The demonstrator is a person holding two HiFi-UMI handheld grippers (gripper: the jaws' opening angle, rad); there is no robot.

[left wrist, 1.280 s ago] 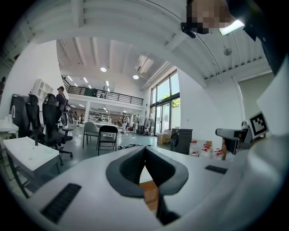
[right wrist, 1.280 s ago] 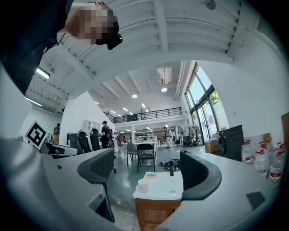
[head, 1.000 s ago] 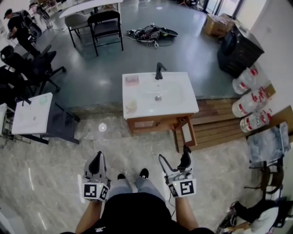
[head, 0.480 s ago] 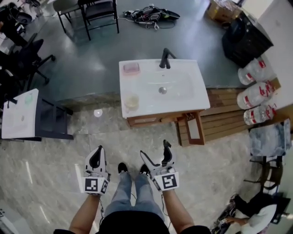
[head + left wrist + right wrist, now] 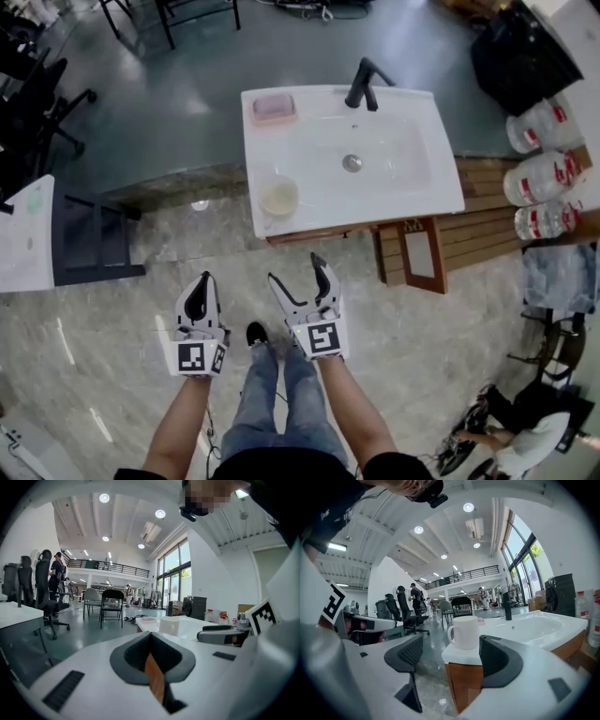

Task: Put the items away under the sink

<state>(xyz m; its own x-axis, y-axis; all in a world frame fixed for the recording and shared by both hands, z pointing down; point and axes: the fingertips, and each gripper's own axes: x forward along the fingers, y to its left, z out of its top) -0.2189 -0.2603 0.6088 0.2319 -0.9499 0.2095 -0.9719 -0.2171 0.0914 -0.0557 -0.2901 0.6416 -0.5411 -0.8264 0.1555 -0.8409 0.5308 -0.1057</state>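
White mug (image 5: 278, 198) sits on the front-left corner of the bench (image 5: 272, 155). Pink soap dish (image 5: 270, 108) is at back-left, tap (image 5: 366, 82) behind the basin. Both items untouched, nothing stowed yet. Step in hand looks like the approach for the first pick.

Person stands facing the bench, both tongs held low and short of its front edge.

Right tongs (image 5: 296, 272): wide, empty. The right gripper view has the mug lined up in the gap between the jaws but well beyond the tips, handle on that view's left.

Left tongs (image 5: 197, 286): closed on nothing, pads together. Mug shows past them, slightly right in the left gripper view.

Door (image 5: 419, 253) under the bench hangs open at the right end, so the cupboard looks reachable. Its inside isn't visible.

Likely next move: right tongs go forward and up, straddle the mug body, then close. Glazed round wall is probably slippery, so the grip should sit square across the body and clear of the handle. Mug is close to the corner, so a nudge could tip it off.
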